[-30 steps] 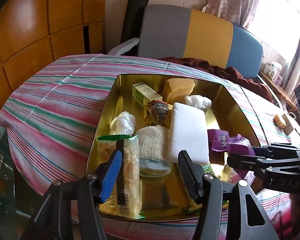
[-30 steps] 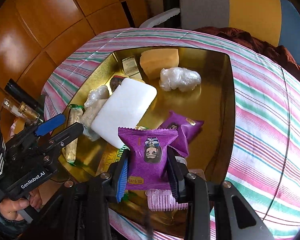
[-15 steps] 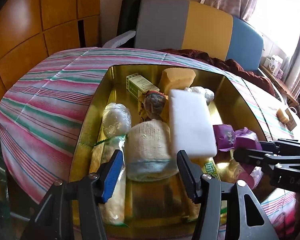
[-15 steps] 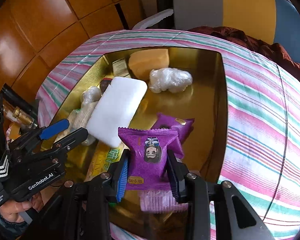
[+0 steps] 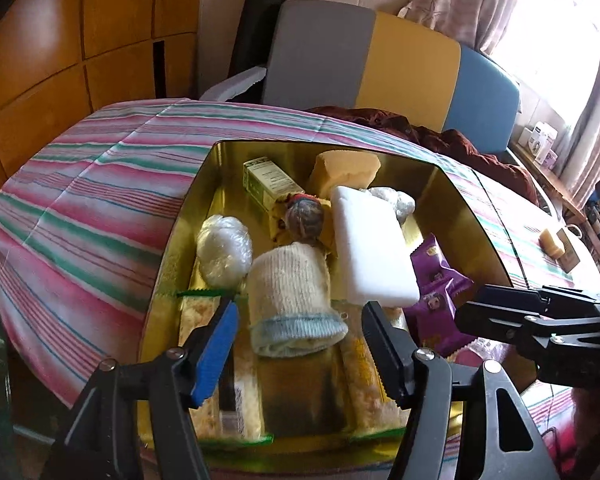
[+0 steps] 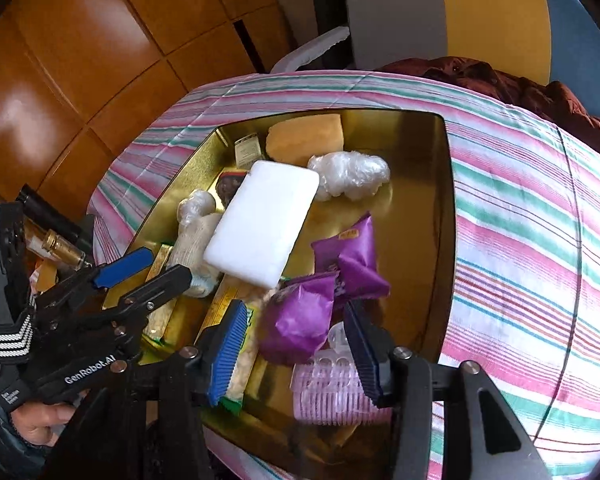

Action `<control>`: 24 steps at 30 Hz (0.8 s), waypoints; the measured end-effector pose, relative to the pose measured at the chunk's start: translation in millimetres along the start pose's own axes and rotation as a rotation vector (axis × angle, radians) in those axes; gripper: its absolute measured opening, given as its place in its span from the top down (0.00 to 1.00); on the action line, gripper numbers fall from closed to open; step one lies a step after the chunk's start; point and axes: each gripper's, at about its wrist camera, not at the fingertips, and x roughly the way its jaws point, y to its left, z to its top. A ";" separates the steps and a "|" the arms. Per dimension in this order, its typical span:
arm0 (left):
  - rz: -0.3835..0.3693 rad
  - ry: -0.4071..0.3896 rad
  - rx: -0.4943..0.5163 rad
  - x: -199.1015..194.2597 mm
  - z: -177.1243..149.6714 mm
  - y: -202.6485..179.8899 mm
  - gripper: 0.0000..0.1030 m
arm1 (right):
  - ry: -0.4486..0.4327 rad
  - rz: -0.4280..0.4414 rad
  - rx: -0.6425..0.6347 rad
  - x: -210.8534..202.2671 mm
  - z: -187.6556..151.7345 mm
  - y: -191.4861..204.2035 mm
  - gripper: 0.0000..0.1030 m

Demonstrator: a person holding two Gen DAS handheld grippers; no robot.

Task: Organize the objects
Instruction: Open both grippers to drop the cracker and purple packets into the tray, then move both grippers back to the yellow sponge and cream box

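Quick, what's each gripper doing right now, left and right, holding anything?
Left gripper: opening, empty, with the rolled sock lying ahead of it.
Right gripper: opening, purple snack packet slipping free between its jaws.

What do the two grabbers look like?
Both are black, with screws at the joints. The left gripper has one blue pad and one black ribbed pad, and white "GenRobot.AI" lettering. The right gripper has ribbed blue pads. The hand wears a dark sleeve with white stripes.
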 end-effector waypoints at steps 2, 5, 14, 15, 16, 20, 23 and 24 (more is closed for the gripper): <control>0.008 -0.005 -0.006 -4.2 -1.8 2.2 0.37 | -0.002 -0.006 -0.002 -1.3 -2.8 1.2 0.51; 0.016 -0.008 -0.024 -8.9 -3.5 6.0 0.37 | -0.012 -0.024 -0.008 -3.5 -5.4 1.7 0.51; 0.048 -0.050 -0.032 -26.4 1.6 2.4 0.29 | -0.079 -0.123 -0.052 -18.2 -10.4 11.0 0.47; 0.051 -0.057 -0.026 -28.7 2.0 1.2 0.28 | -0.085 -0.129 -0.056 -19.9 -11.0 11.8 0.46; 0.051 -0.064 -0.019 -31.4 3.1 -0.5 0.28 | -0.091 -0.136 -0.059 -21.5 -11.5 12.4 0.45; 0.047 -0.078 -0.001 -38.0 5.2 -6.8 0.28 | -0.116 -0.163 -0.075 -28.9 -12.8 15.2 0.40; 0.045 -0.084 0.012 -41.3 6.3 -11.3 0.28 | -0.136 -0.190 -0.094 -34.8 -13.0 18.4 0.40; 0.044 -0.084 0.015 -41.9 6.6 -12.6 0.27 | -0.143 -0.200 -0.099 -36.5 -12.9 19.2 0.40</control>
